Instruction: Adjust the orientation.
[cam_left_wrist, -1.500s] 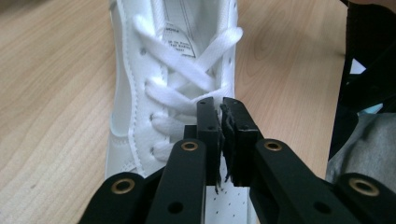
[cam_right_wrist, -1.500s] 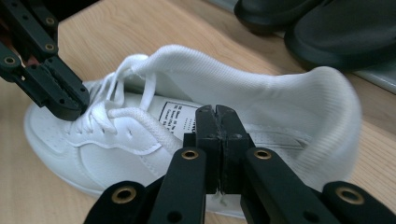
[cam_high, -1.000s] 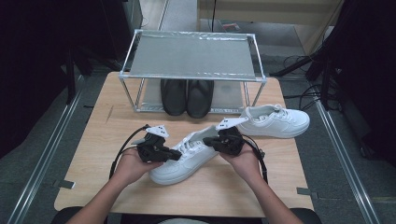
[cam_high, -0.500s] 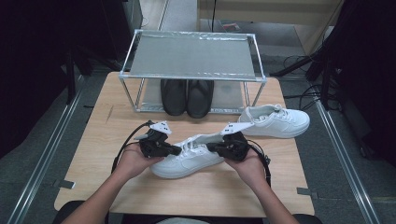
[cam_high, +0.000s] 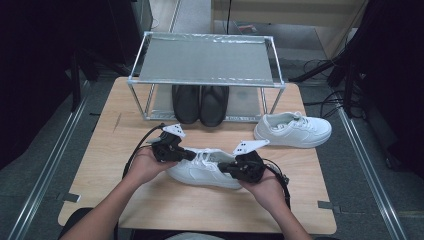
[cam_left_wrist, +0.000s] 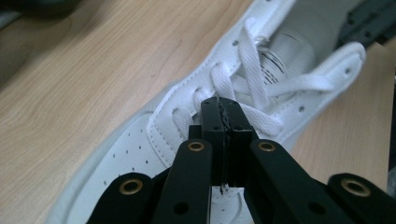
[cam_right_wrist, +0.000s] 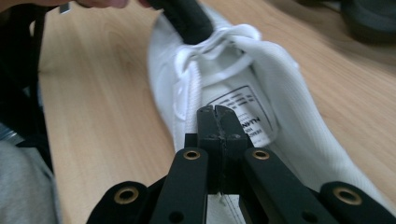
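A white sneaker (cam_high: 202, 172) lies on its sole at the table's middle, toe to the left. My left gripper (cam_high: 191, 155) reaches in over its laced front. In the left gripper view the jaws (cam_left_wrist: 223, 106) are pressed together at a crossing of the white shoelace (cam_left_wrist: 254, 91). My right gripper (cam_high: 224, 171) comes in from the heel side. Its jaws (cam_right_wrist: 215, 112) are closed over the tongue label (cam_right_wrist: 245, 109), and a lace strand (cam_right_wrist: 187, 100) runs down into them. The left gripper's black tip (cam_right_wrist: 184, 18) shows at the shoe's far end.
A second white sneaker (cam_high: 293, 130) sits at the right. A pair of black shoes (cam_high: 200, 102) stands under a metal rack (cam_high: 205, 60) at the table's back. Cables trail from both grippers. Bare wood lies to the left and along the front edge (cam_high: 200, 220).
The sneaker has swung from a tilt with its toe toward the front left to lying level across the table. Both hands shifted with it, the right one moving down and toward me.
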